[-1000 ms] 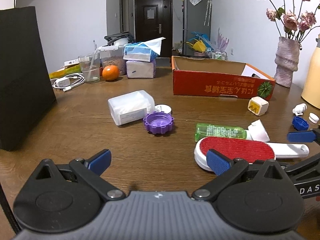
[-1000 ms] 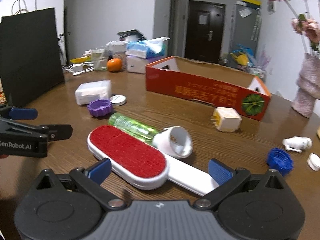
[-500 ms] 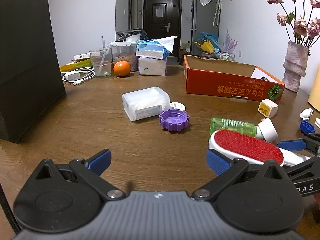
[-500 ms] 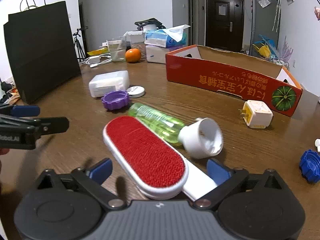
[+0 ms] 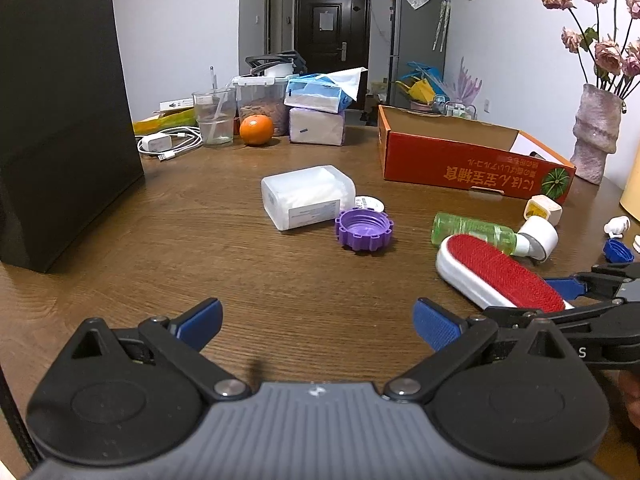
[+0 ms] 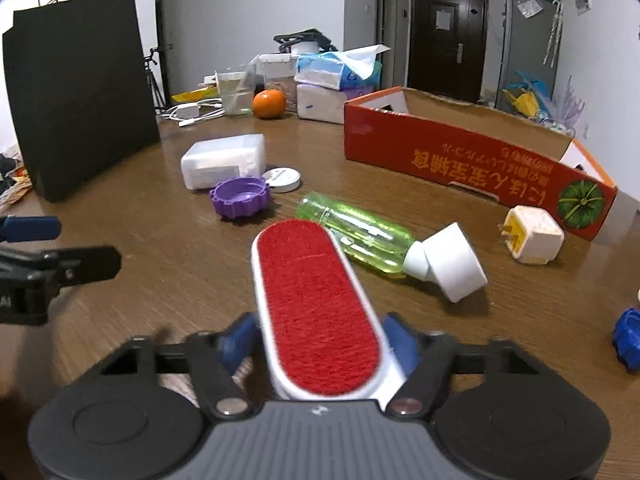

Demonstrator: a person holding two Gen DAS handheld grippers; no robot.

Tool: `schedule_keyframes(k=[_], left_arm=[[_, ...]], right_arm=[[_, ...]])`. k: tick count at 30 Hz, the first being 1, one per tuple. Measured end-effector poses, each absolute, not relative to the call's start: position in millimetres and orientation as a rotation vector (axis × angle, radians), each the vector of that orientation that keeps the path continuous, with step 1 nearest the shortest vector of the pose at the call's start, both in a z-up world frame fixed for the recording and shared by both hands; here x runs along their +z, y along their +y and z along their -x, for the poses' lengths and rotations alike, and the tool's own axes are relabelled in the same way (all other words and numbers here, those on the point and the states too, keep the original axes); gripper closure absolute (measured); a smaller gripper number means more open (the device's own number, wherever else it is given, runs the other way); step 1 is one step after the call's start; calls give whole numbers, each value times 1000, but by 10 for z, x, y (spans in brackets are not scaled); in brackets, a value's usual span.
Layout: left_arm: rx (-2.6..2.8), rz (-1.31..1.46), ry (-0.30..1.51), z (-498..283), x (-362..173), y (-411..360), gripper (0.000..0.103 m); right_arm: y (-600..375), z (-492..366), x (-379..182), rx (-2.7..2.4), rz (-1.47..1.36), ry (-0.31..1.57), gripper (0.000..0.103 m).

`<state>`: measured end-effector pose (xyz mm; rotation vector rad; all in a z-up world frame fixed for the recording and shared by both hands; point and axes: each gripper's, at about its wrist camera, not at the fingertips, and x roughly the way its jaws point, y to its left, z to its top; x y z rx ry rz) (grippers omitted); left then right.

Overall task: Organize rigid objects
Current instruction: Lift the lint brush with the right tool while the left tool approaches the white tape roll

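A lint brush (image 6: pixel 312 300) with a red pad and white body lies lengthwise between my right gripper's (image 6: pixel 320 340) jaws, which are closing; the blue pads touch its white sides. In the left wrist view the same brush (image 5: pixel 500 272) lies at the right with the right gripper (image 5: pixel 592 292) around its near end. My left gripper (image 5: pixel 316 320) hangs open over bare wood, nothing between its fingers. A green bottle (image 6: pixel 356 236) with a white cap lies just behind the brush. A purple lid (image 6: pixel 240 198) and a white plastic box (image 6: pixel 224 160) sit further left.
An open red cardboard box (image 6: pixel 460 160) stands at the back right, with a white plug adapter (image 6: pixel 534 236) in front of it. A blue cap (image 6: pixel 628 338) lies at the right edge. A tall black bag (image 6: pixel 80 88) stands at the left. Clutter lines the table's far end.
My right gripper has moved forward around the brush and its jaws have narrowed from wide open to the brush's sides. The brush has swung to lie along the gripper. The left gripper barely moved.
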<state>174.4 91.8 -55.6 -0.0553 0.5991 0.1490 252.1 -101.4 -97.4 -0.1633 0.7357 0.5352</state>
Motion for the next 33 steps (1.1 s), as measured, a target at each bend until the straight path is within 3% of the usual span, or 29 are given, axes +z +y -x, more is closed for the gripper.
schedule_keyframes(k=[5, 33], left_arm=[[145, 60, 591, -1724, -525, 911, 0], [79, 2, 568, -1924, -331, 367, 0]], right_arm=[[-1029, -2464, -959, 530, 149, 730, 48], [-1682, -2304, -679, 438, 35, 615, 48]])
